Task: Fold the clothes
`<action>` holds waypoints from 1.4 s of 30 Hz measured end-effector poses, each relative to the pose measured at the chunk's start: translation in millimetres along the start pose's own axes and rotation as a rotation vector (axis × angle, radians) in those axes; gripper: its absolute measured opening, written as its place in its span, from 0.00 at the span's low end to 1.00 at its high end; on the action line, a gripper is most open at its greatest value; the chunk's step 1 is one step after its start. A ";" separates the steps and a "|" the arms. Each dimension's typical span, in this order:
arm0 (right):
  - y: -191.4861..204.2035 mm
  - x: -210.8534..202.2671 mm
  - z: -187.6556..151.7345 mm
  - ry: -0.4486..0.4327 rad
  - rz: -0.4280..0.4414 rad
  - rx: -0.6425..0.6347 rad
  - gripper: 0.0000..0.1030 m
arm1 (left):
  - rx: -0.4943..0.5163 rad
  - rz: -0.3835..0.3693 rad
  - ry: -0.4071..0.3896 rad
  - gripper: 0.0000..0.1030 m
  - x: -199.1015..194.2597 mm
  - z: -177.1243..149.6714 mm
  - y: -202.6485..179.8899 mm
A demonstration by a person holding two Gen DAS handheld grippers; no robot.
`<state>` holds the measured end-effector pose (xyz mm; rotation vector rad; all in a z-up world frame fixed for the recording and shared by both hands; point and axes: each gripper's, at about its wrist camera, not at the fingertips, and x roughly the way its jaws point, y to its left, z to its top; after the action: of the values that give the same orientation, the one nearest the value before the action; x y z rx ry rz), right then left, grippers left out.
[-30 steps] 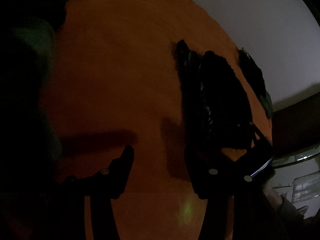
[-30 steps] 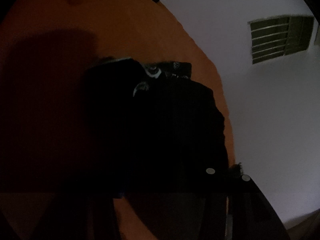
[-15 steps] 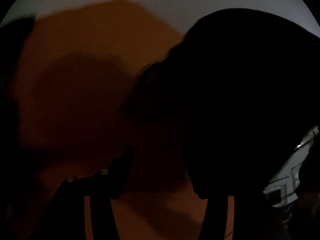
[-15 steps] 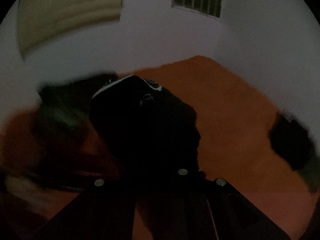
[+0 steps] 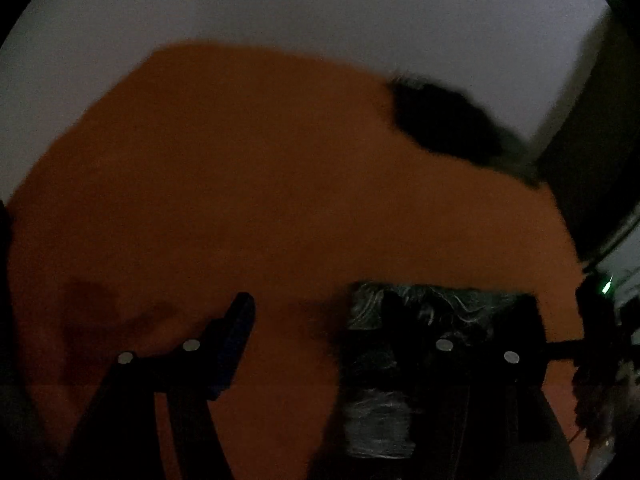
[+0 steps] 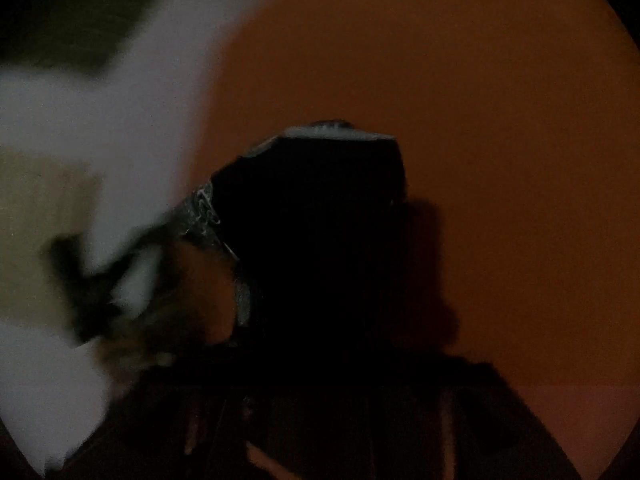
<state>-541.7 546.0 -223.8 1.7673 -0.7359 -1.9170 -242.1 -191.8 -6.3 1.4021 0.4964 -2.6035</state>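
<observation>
Everything lies on an orange cover [image 5: 248, 184] in dim light. My left gripper [image 5: 316, 304] hangs over it with its jaws opening. A folded dark garment [image 5: 376, 428] with a pale swirl print lies at its right finger and reaches partly into the gap. The left finger [image 5: 236, 328] stands free over bare orange. In the right wrist view the black garment [image 6: 320, 220], with a pale edge on top, fills the centre and hides the fingers of my right gripper [image 6: 320, 332]. Those jaws are opening, and whether the pads still touch the cloth is lost in the dark.
A black heap of clothes [image 5: 444, 124] sits at the cover's far right edge. Pale wall [image 5: 320, 8] rises behind. A dark unit [image 5: 592, 128] stands at the right, and a dark device with a green light [image 5: 600, 300] sits at the right rim.
The left view has swung; the black cloth that filled its right side now lies low by the right finger. The right view has rolled hard, with the garment still in front of it.
</observation>
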 end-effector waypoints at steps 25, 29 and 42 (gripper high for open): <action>-33.1 -42.3 -274.5 -0.090 -0.152 -0.338 0.40 | 0.036 -0.310 0.289 0.65 -47.2 -184.3 -2.4; -20.8 -38.8 -282.1 -0.223 -0.137 -0.388 0.41 | 0.164 -0.373 0.298 0.65 -48.8 -198.9 -40.6; -3.9 -7.8 -240.1 -0.274 -0.198 -0.360 0.41 | 0.123 -0.445 0.360 0.02 -17.8 -149.6 -82.0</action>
<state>-302.0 531.5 -231.6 1.4176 -0.2792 -2.2833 -137.7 -62.9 -49.8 2.0237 0.7848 -2.7479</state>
